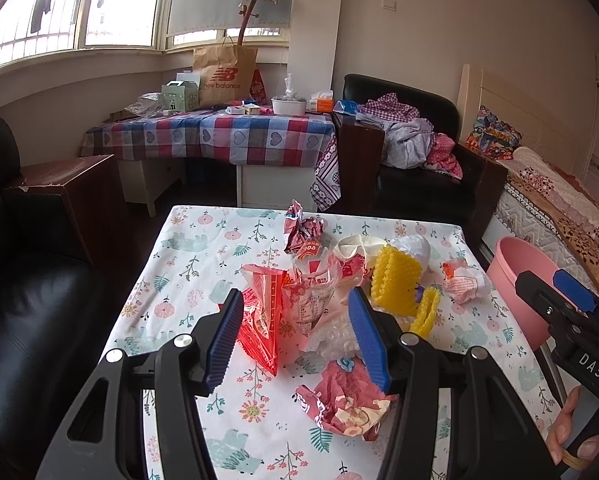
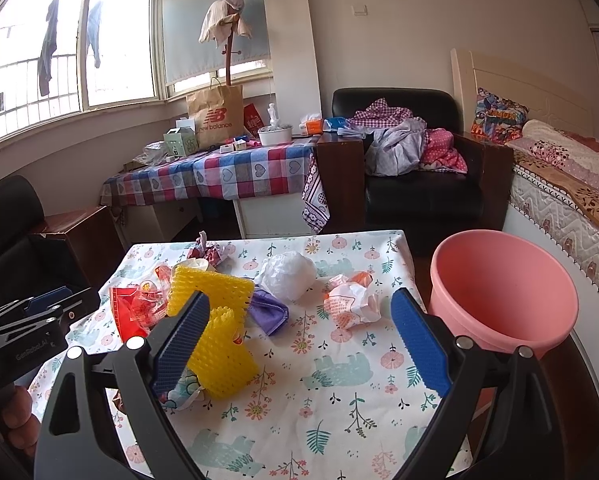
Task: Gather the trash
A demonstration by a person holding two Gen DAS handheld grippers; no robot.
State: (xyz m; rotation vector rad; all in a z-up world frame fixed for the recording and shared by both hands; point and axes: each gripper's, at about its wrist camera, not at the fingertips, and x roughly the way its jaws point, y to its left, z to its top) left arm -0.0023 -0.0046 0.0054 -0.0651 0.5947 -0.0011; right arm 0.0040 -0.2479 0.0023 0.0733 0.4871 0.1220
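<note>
Two grippers, left (image 1: 297,336) and right (image 2: 301,336), both spread wide and holding nothing, above wrappers (image 1: 267,312) and yellow foam (image 2: 215,312) scattered on floral table (image 2: 339,400), pink bucket (image 2: 503,296) beside table's right edge.

Right claw (image 2: 299,340) spread wide above desk (image 2: 339,420); yellow foam net (image 2: 219,356) against its left finger; pink bucket (image 2: 503,296) off desk's right edge.

Daylit, blown-out windows (image 1: 115,4), fisheye-warped edges

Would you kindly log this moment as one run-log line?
phase: pre-grasp | left tool: open, over red wrapper | right tool: open, empty | pink bin: beside table, empty | trash: uncollected
</note>
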